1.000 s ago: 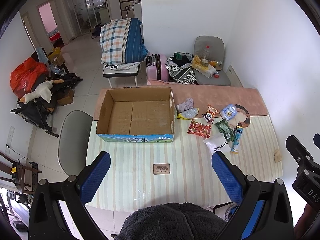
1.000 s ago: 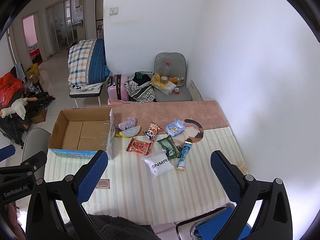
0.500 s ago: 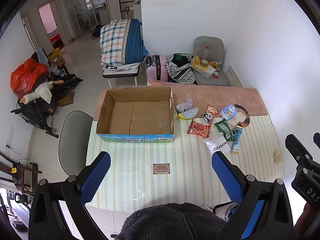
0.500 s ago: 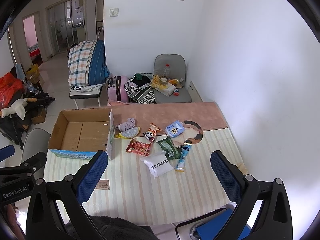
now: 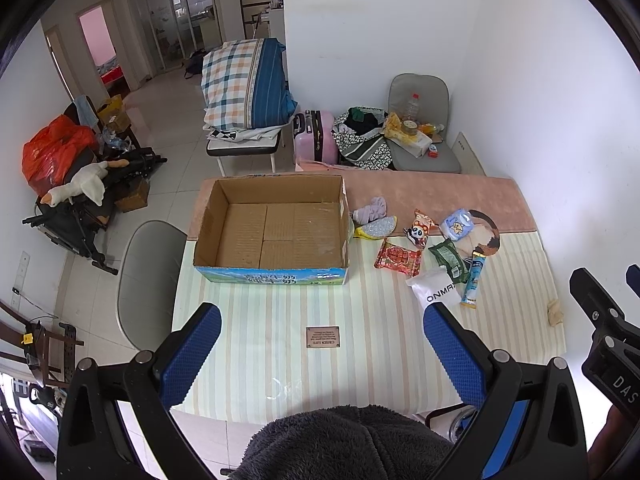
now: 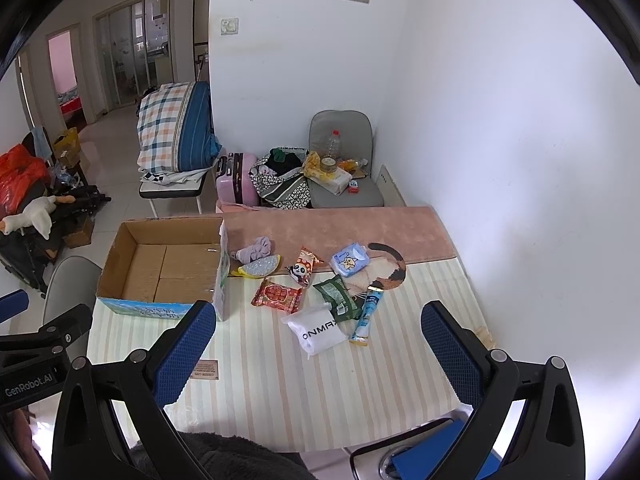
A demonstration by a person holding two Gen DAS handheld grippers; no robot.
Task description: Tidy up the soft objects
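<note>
Left gripper (image 5: 322, 334) and right gripper (image 6: 318, 330) held wide open, nothing gripped; empty box (image 5: 272, 232) at 11 o'clock set beside soft packets (image 6: 320, 304), likely for easy dropping in

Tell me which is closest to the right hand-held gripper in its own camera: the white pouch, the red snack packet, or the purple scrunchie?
From the right hand-held gripper:
1. White pouch, right in front.
2. Red snack packet, further back, left.
3. Purple scrunchie, farthest, beside the cardboard box.
</note>
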